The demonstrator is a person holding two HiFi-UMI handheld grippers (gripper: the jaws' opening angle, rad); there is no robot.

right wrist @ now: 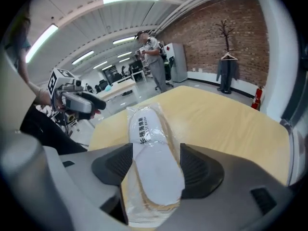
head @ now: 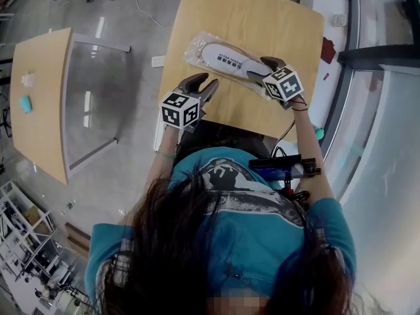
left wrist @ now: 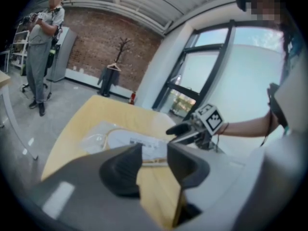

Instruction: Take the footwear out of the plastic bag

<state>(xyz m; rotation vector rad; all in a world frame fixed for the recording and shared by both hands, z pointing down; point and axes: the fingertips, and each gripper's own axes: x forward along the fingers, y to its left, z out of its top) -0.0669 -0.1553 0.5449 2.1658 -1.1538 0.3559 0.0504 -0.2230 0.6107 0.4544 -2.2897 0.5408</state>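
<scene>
A pale wooden table (head: 249, 18) stood in a brick-walled workroom. On it lay a flat pair of white slippers (head: 226, 59), enclosed in a clear plastic bag (head: 194, 51). The right gripper (head: 261, 71) had its jaws spread astride one end of the bag, pads not pressing. The left gripper (head: 203, 84) was part-open and empty, near the bag but apart from it. The package was judged light, limp and slippery (the film would likely slide). Recommended hold: pinch the loose film at one end and the slippers through the other.
</scene>
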